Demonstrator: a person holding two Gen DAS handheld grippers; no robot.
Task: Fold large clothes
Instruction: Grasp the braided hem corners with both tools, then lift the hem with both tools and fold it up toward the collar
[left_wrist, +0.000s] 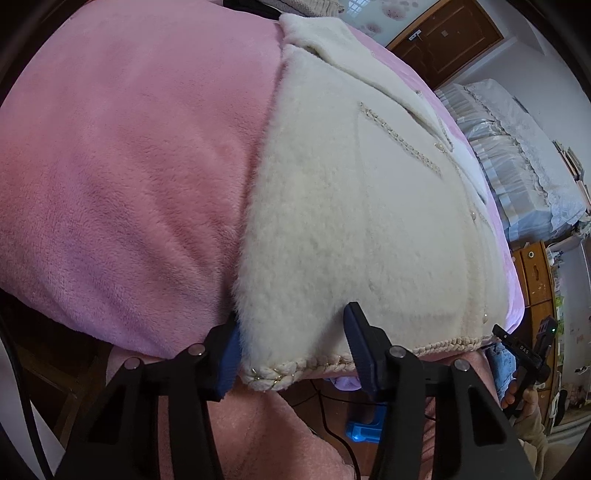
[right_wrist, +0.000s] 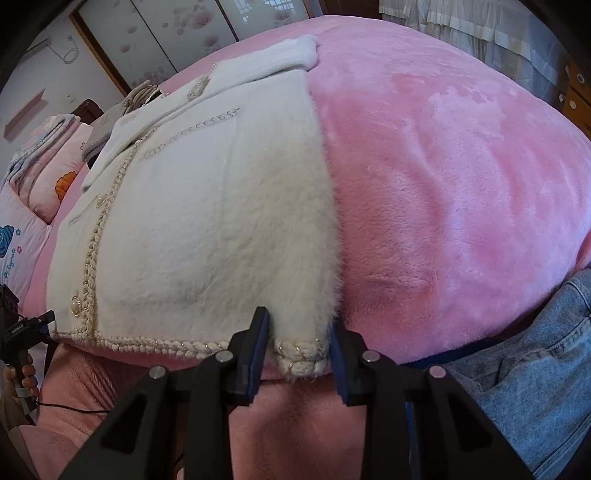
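Note:
A cream fluffy coat (left_wrist: 351, 206) with braided trim and pearl buttons lies flat on a pink plush blanket (left_wrist: 129, 166) over the bed. My left gripper (left_wrist: 291, 347) straddles the coat's near left hem corner: one pad rests against the furry side edge, the other sits on top of the fabric, and the hem lies flat between them, not pinched. In the right wrist view the coat (right_wrist: 221, 221) fills the left half. My right gripper (right_wrist: 299, 343) stands the same way over the near right hem corner (right_wrist: 301, 356), its jaws narrower, with the braid loose between them.
The blanket (right_wrist: 443, 166) spreads wide to the right of the coat. Pillows (right_wrist: 48, 162) lie at the far left. A leg in blue denim (right_wrist: 535, 369) stands at the bed's near edge. A second bed with a white cover (left_wrist: 517, 155) and a wooden cabinet (left_wrist: 535, 273) are beyond.

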